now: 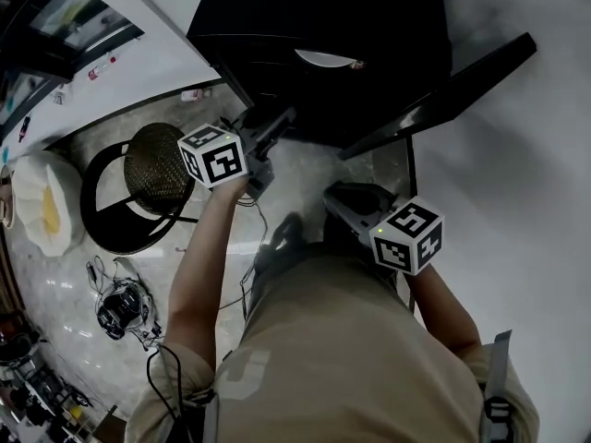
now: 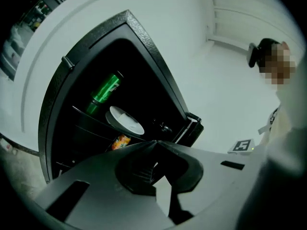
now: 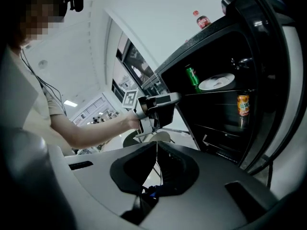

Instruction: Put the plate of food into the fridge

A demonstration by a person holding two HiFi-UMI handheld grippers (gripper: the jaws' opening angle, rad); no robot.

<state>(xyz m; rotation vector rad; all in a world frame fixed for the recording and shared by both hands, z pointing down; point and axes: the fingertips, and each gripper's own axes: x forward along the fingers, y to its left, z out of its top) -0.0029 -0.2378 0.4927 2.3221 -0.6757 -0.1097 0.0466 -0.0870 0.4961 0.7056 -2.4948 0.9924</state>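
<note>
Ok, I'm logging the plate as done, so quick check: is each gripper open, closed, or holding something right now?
Left gripper: closed, holding nothing.
Right gripper: closed, holding nothing.

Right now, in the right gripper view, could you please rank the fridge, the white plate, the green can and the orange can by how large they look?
1. fridge, by far the largest.
2. white plate.
3. green can and orange can: they look about alike, so I would not rank them.
</note>
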